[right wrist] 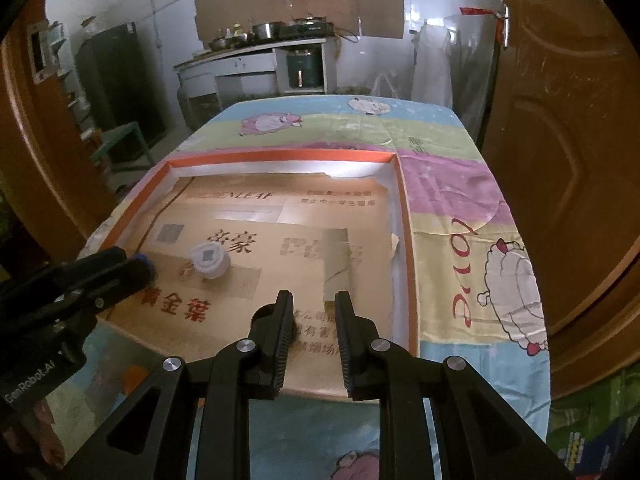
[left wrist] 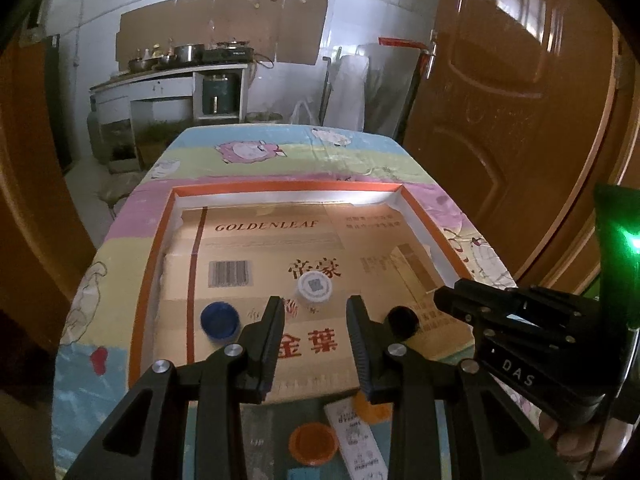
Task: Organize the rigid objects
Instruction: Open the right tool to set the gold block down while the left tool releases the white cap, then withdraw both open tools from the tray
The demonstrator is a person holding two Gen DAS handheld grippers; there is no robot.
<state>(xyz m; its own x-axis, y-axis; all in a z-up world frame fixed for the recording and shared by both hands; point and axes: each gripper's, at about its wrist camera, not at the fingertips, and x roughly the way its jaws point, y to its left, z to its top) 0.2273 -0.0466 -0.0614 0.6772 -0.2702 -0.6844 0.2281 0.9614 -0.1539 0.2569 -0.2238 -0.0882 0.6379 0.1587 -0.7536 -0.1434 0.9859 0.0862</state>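
the right black two-finger gripper hangs over the near edge of a shallow orange-rimmed cardboard tray, its jaws parted with nothing between them; a round black cap shows just left of its left finger, partly hidden; a white ribbed cap with a grey printed top sits on the brown printed cardboard lining further left; the left black gripper reaches in from the left, whether parted or closed is unclear, a small blue object at its tip; the tray rests on a pastel cartoon-sheep tablecloth.

left gripper hides most of the blue cap; black cap half-hidden
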